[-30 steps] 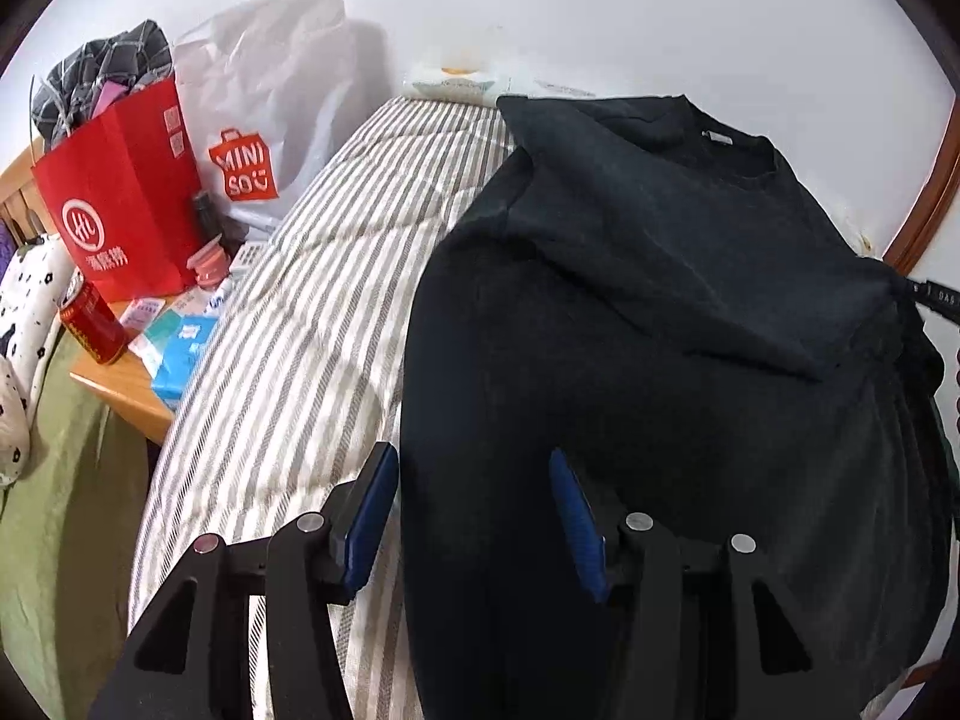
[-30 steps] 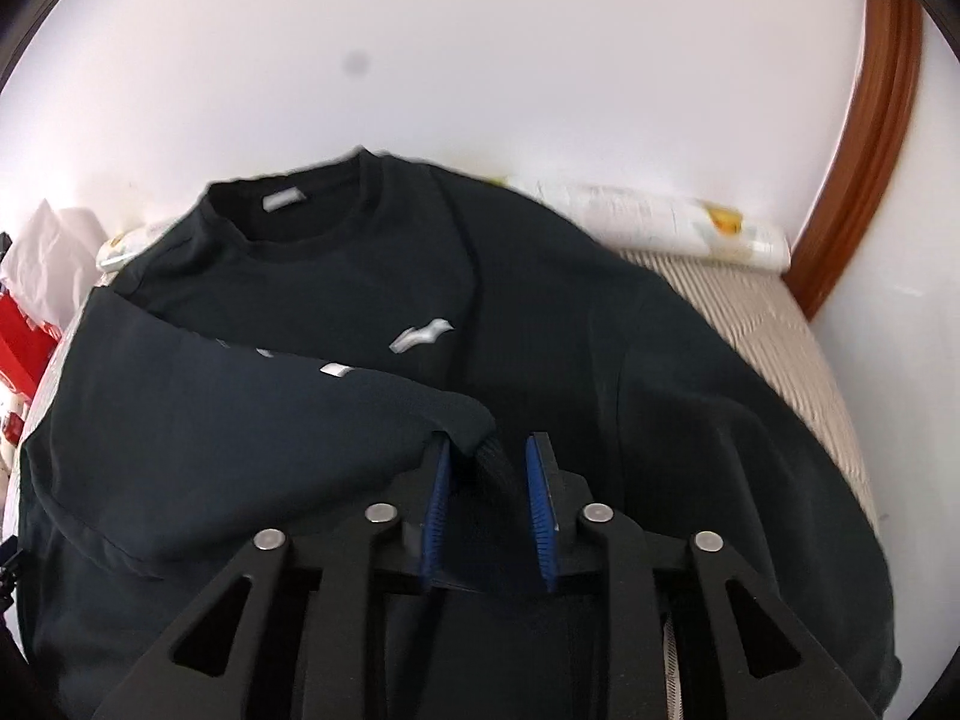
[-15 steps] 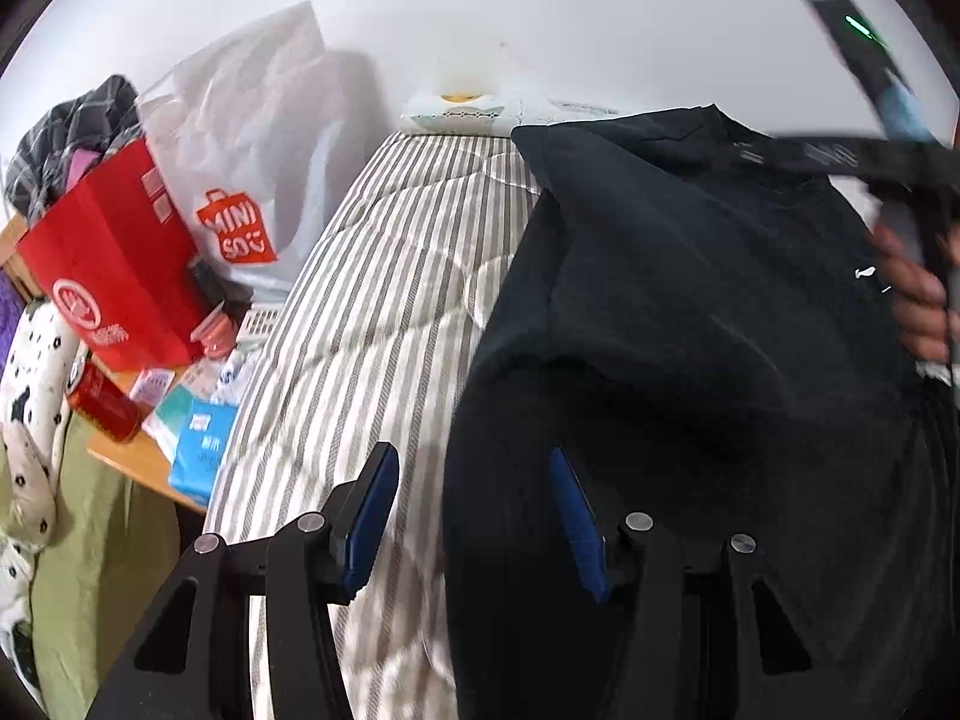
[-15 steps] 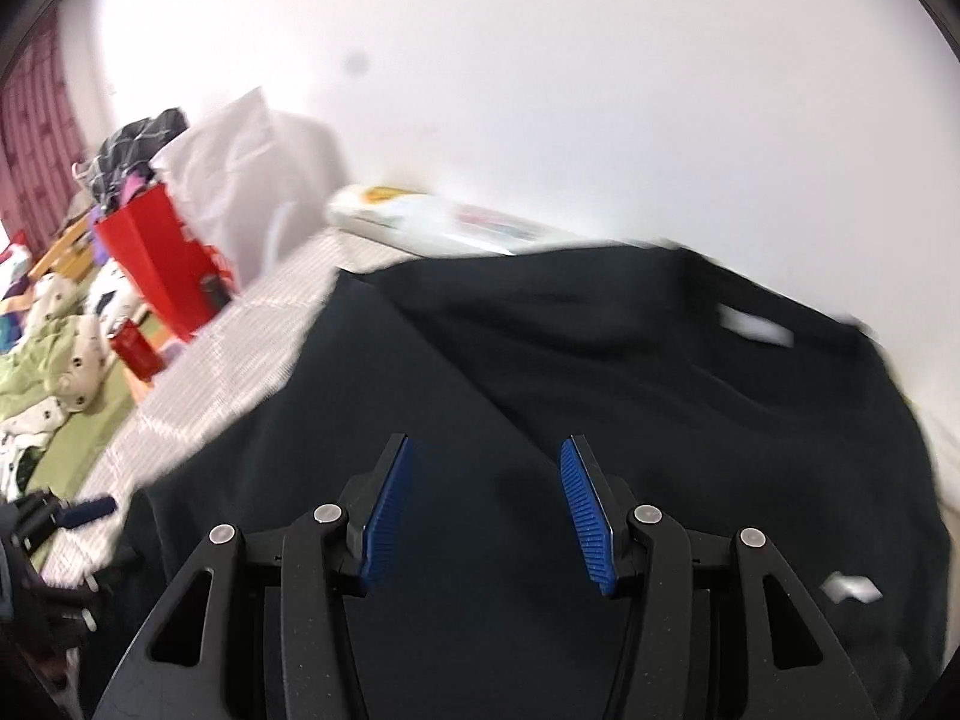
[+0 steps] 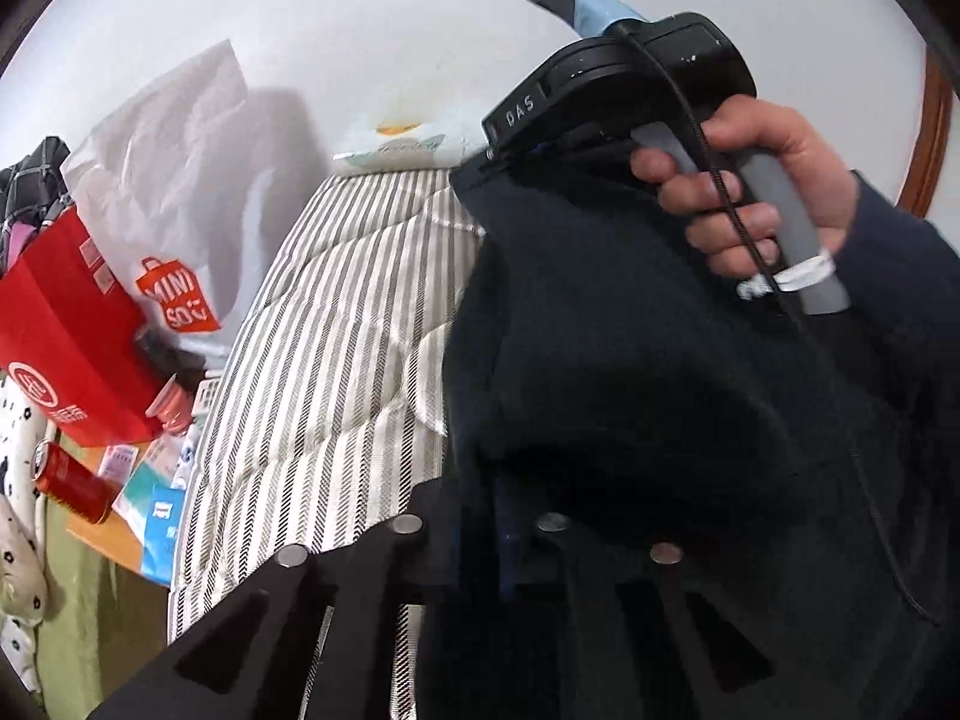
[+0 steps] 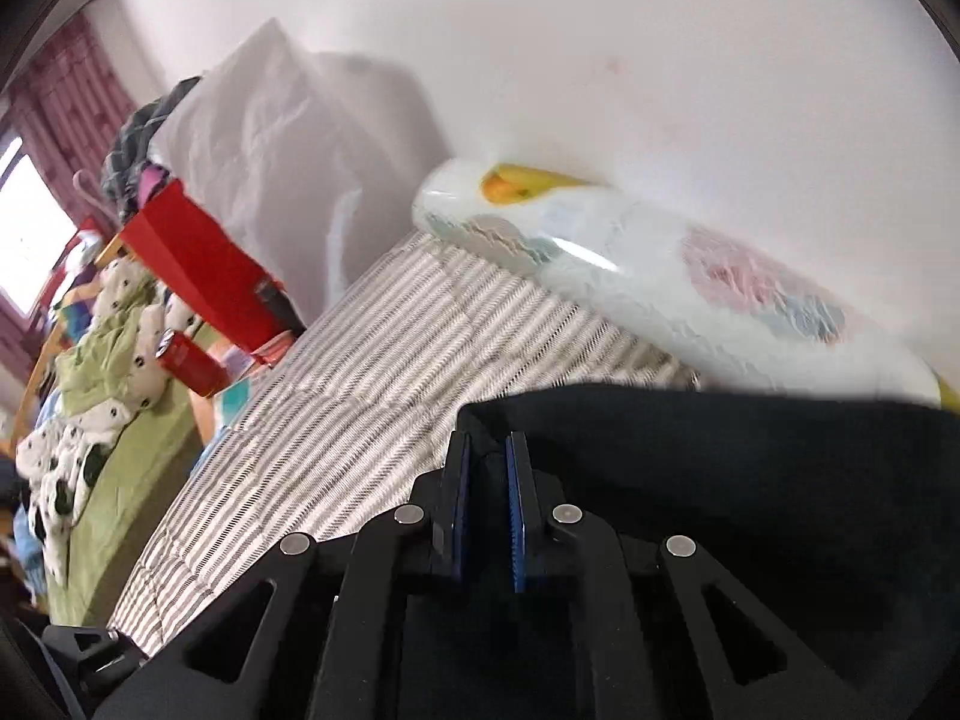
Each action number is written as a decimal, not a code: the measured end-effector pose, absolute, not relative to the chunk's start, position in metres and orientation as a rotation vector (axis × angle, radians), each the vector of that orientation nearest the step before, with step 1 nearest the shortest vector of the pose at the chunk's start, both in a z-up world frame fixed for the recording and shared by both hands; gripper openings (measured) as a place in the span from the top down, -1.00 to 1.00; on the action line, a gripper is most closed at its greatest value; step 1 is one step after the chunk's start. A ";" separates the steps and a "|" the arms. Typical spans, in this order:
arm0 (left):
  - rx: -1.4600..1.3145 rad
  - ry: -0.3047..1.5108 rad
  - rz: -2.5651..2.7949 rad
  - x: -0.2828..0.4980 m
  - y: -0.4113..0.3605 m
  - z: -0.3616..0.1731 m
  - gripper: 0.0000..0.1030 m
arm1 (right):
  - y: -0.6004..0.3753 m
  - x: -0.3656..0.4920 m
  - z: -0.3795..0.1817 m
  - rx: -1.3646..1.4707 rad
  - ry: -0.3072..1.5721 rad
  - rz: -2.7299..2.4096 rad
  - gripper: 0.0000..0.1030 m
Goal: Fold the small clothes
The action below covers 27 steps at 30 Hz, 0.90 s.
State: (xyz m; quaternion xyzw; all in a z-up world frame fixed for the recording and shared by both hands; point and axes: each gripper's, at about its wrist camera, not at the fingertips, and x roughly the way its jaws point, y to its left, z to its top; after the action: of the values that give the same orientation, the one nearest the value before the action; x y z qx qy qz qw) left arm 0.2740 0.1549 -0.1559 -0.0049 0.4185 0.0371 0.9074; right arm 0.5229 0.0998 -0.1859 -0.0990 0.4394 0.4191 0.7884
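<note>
Sweatshirt, dark, lies on the striped bed; the left gripper has just clamped its near edge; the right gripper has just clamped its far corner.

Before you, a bare white wall, a striped quilted mattress against it, a curved wooden frame at your right, maroon curtains beside a bright window at your far left, daylight throughout.
</note>
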 end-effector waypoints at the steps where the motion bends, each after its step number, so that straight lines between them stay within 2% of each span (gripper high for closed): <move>1: -0.012 0.857 0.082 0.272 0.157 -0.154 0.87 | 0.095 0.524 -0.180 -0.202 0.919 0.900 0.82; 5: -0.067 0.851 0.077 0.271 0.168 -0.153 0.87 | 0.093 0.535 -0.164 -0.133 0.865 0.912 0.82; 13: -0.116 0.888 0.079 0.276 0.174 -0.162 0.85 | 0.133 0.529 -0.200 -0.291 0.889 0.833 0.78; 16: -0.126 0.893 0.078 0.274 0.175 -0.159 0.79 | 0.111 0.528 -0.184 -0.229 0.891 0.844 0.58; 18: -0.141 0.895 0.086 0.272 0.177 -0.156 0.58 | 0.087 0.523 -0.167 -0.202 0.877 0.829 0.32; 22: -0.174 0.859 0.056 0.261 0.176 -0.146 0.26 | 0.014 0.502 -0.140 -0.226 0.837 0.740 0.17; 23: -0.178 0.849 0.049 0.259 0.175 -0.143 0.14 | -0.017 0.494 -0.135 -0.234 0.831 0.689 0.13; 27: -0.172 0.838 0.040 0.269 0.169 -0.136 0.10 | -0.113 0.479 -0.134 -0.217 0.860 0.511 -0.01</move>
State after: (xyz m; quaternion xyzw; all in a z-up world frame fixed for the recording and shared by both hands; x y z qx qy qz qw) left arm 0.2693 0.1692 -0.1362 -0.0834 0.4062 0.0192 0.9098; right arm 0.4790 -0.1130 -0.1340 -0.1040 0.4116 0.2444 0.8718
